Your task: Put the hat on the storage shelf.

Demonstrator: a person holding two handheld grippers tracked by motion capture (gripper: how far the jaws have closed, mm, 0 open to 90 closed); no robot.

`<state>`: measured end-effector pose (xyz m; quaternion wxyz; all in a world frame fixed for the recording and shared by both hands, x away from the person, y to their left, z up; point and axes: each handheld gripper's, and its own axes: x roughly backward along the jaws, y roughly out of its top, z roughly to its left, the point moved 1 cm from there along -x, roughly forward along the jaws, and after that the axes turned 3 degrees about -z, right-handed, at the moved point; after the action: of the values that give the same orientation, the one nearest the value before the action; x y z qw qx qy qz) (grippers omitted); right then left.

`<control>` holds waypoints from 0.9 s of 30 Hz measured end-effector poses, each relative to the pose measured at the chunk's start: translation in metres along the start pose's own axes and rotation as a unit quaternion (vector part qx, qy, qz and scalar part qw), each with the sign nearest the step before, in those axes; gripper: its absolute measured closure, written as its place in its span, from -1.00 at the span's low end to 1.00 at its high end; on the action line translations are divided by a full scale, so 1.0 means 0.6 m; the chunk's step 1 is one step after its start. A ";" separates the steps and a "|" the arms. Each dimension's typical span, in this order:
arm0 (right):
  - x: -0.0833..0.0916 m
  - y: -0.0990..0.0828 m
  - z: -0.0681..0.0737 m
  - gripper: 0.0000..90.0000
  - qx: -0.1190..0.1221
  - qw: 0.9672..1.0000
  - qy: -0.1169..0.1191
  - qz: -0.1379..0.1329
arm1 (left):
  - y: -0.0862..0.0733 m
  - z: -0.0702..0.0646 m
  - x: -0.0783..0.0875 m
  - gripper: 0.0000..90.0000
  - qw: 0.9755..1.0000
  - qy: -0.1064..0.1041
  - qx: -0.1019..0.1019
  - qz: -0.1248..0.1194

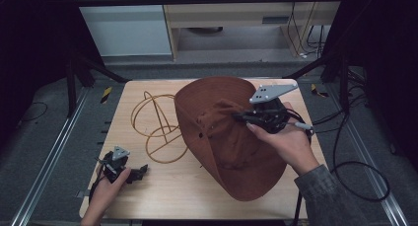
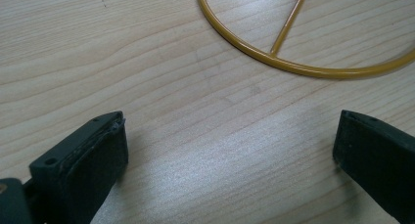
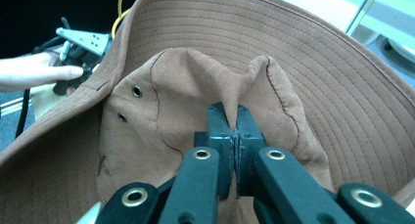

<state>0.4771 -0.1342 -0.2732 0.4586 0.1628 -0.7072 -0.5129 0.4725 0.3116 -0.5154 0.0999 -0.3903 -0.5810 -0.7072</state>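
One hat (pinched), one wire stand, two grippers.

The right gripper has its two black jaws pressed together on a pinched fold of the brown hat, at the soft crown; the crown cloth bunches up to either side of the jaws; two small metal eyelets sit on the crown to the left of the grip; the wide brim, ringed with rows of stitching, curves up behind and to the right; at far left a hand holds the left gripper, with its grey plate on top; a bit of yellow wire shows above the brim edge.
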 end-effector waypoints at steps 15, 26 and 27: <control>-0.006 0.041 -0.005 0.98 0.001 1.000 -0.017 -0.024 | 0.000 0.000 0.000 -1.00 1.000 0.000 -0.001 0.000; -0.022 0.066 -0.001 0.98 0.002 0.999 -0.020 -0.036 | 0.000 0.000 0.000 -1.00 1.000 0.000 0.000 -0.001; -0.023 0.069 -0.001 0.98 0.004 0.999 -0.021 -0.037 | 0.000 0.000 0.000 -1.00 1.000 0.000 0.000 -0.001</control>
<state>0.4951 -0.1073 -0.2434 0.4235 0.1797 -0.7124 -0.5299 0.4725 0.3117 -0.5154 0.0993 -0.3901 -0.5812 -0.7073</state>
